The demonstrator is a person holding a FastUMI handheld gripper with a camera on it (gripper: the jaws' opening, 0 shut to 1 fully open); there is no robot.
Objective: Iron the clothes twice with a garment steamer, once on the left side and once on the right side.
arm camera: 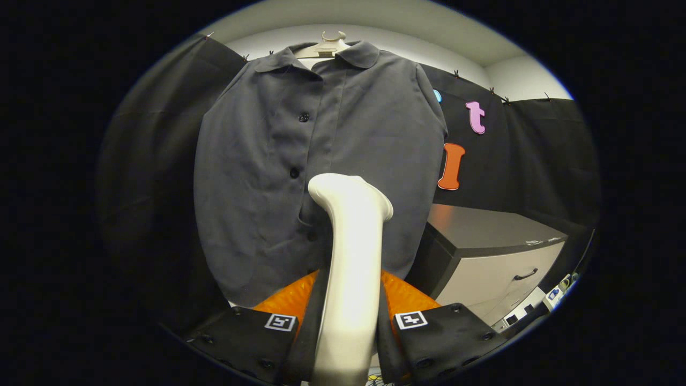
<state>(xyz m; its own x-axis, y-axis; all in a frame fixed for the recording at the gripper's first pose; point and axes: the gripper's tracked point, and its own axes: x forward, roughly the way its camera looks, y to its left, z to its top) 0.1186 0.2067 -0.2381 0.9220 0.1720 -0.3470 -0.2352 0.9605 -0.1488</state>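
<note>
A dark grey buttoned shirt (321,161) hangs on a pale hanger (328,47) against the booth's black wall. My gripper (349,284) is shut on the white handle of the garment steamer (353,257), which stands upright between the fingers. The steamer's head (349,194) points at the shirt's button placket, low on the garment and near its middle. Whether the head touches the fabric cannot be told. The shirt's hem ends just above the fingers.
A low cabinet (493,252) with a dark top and a pale drawer front stands to the right of the shirt. Small items (554,292) lie on a surface past the cabinet. Black cloth covers the wall on both sides.
</note>
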